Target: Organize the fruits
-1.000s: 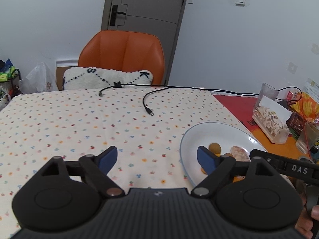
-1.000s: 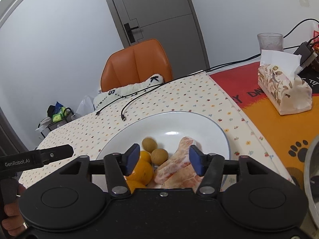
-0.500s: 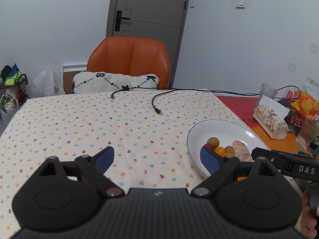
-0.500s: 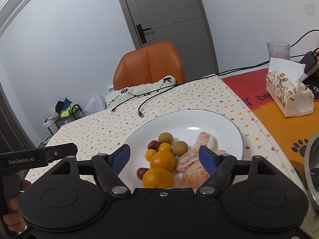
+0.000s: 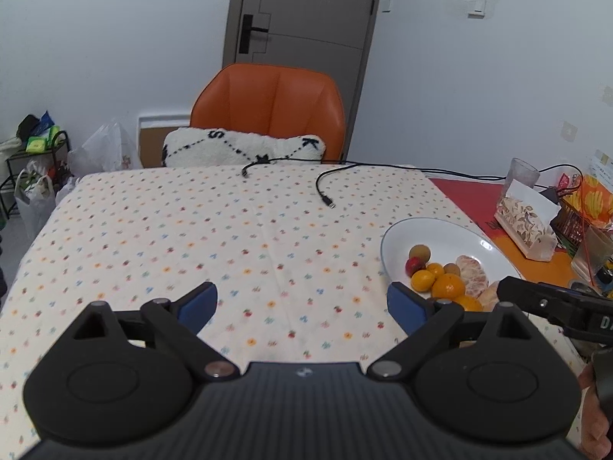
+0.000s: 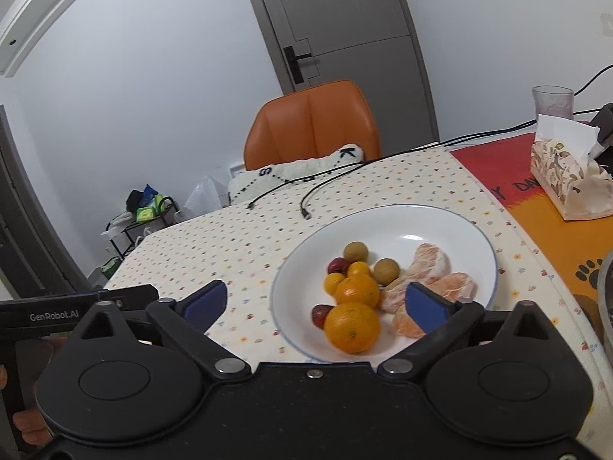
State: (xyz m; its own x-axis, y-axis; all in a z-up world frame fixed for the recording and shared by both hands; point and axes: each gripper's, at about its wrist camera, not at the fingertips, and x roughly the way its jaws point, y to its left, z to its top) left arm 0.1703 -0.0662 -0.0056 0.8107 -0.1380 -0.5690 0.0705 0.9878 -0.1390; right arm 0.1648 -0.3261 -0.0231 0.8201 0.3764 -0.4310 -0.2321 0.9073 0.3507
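Observation:
A white plate point(image 6: 452, 226) on the dotted tablecloth holds several fruits: two oranges point(image 6: 351, 327), small yellow-orange fruits point(image 6: 334, 282), brown longans point(image 6: 386, 271), red fruits point(image 6: 338, 265) and peeled orange segments point(image 6: 429, 260). The same plate point(image 5: 433, 232) shows at the right in the left wrist view. My right gripper point(image 6: 314, 301) stands open just in front of the plate, nothing between its fingers. My left gripper point(image 5: 302, 306) hangs open over bare cloth, left of the plate. The right gripper's body point(image 5: 555, 303) shows at that view's right edge.
Two black cables point(image 5: 325, 191) lie at the table's far side. A tissue box point(image 6: 571, 180) and a glass point(image 6: 553, 101) stand on the red-orange mat to the right. An orange chair point(image 5: 268, 115) with a white cushion sits behind the table. A metal bowl's rim point(image 6: 605, 291) is at the right edge.
Both grippers have drawn back and up from the plate. The right one has opened wider and no longer straddles the fruit; more of the plate and table shows.

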